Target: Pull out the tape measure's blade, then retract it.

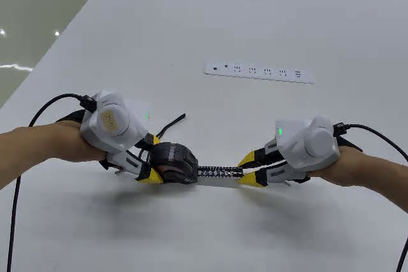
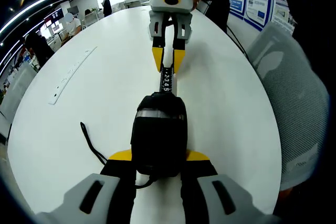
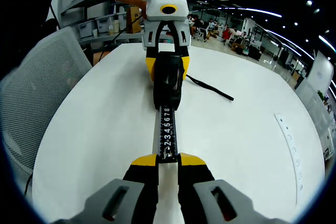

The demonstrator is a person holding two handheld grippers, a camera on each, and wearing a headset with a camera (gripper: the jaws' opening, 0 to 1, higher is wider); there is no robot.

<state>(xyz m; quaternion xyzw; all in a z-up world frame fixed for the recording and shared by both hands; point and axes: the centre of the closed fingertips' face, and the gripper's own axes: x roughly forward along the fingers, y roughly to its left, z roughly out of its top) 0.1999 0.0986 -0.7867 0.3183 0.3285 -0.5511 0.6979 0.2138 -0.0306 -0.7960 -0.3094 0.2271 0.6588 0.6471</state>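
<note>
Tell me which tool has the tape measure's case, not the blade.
The left tool, clamped on the black case; the right tool only pinches the tip of the pulled-out blade.

I've got bright, even overhead light, soft shadow under the tape measure (image 1: 173, 162), fisheye bending the edges.

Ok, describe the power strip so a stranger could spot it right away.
On the big white table, look past the tape measure toward the far edge. The power strip lies there alone: a long flat white bar with a row of sockets.
</note>
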